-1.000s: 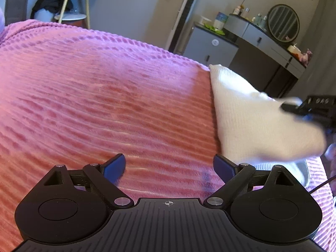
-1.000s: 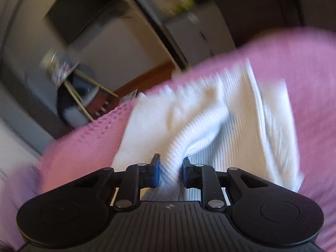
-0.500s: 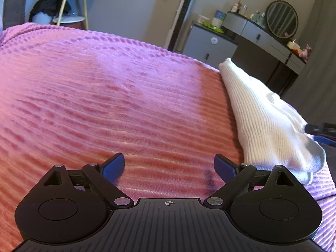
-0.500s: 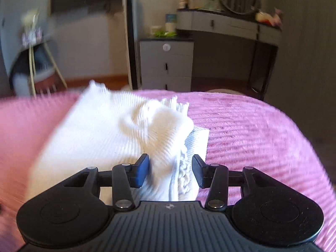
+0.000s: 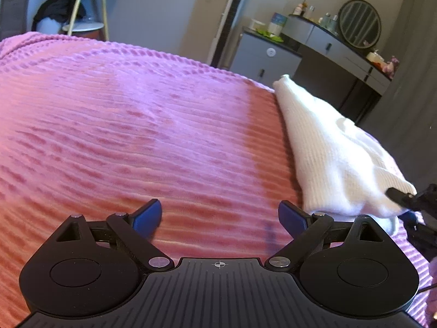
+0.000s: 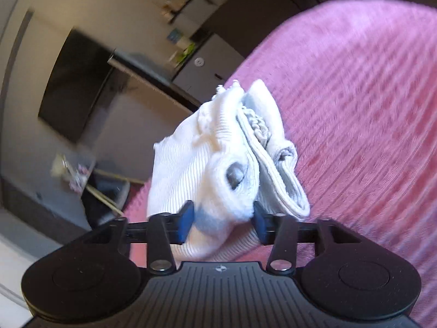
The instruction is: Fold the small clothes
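Note:
A white ribbed knit garment [image 5: 327, 147] lies folded in a thick bundle on the pink bedspread [image 5: 136, 125], at the right in the left wrist view. My left gripper [image 5: 220, 216] is open and empty, low over the bedspread, left of the garment. My right gripper [image 6: 222, 218] has its blue fingers [image 6: 185, 218] on either side of the near end of the garment [image 6: 218, 164], partly open with cloth bulging between them. The right gripper also shows at the right edge of the left wrist view [image 5: 404, 198], at the garment's near end.
Beyond the bed's far edge stand a grey cabinet [image 5: 262, 60], a dressing table with a round mirror [image 5: 359, 24], and a small round side table [image 5: 87, 5] with dark cloth on it. A dark screen [image 6: 73, 93] hangs on the wall.
My right gripper opened from pinching the garment, then rolled sideways and now straddles the bundle's near end with wider jaws. The garment settled flatter on the bed. My left gripper stayed put.

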Available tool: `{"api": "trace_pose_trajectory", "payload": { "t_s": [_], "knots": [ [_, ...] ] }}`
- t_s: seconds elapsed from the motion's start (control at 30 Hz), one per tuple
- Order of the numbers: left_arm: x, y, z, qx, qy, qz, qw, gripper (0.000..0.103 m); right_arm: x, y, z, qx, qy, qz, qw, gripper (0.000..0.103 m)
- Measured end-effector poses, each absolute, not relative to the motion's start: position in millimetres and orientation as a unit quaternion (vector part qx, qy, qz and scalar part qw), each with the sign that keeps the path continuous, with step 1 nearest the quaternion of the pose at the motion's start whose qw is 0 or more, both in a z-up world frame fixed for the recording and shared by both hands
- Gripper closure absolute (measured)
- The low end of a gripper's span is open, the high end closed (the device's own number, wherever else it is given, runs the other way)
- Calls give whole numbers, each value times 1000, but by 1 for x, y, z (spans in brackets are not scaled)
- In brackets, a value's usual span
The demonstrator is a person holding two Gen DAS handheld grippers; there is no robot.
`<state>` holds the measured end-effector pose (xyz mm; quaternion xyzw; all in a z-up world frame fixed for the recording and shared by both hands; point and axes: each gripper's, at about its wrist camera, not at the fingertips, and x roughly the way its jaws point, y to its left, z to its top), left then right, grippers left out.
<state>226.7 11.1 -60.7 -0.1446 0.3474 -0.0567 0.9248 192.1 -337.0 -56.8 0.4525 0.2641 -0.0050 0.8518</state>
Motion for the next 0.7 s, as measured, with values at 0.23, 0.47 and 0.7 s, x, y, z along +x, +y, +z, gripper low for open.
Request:
{"api": "trace_pose_trajectory", "payload": {
  "t_s": [0.23,0.47,0.7],
  "knots": [
    [232,1,-54,-134,345,-71,926,7,193,-317,-60,285,309,-76,904,88],
    [245,-5,-30,-154,309,-104,933,7,176,-306,-20,196,264,-111,938,72],
    [295,-39,-32,-160,323,-154,920,7,224,-272,0,57,244,-52,967,72]
  ]
}}
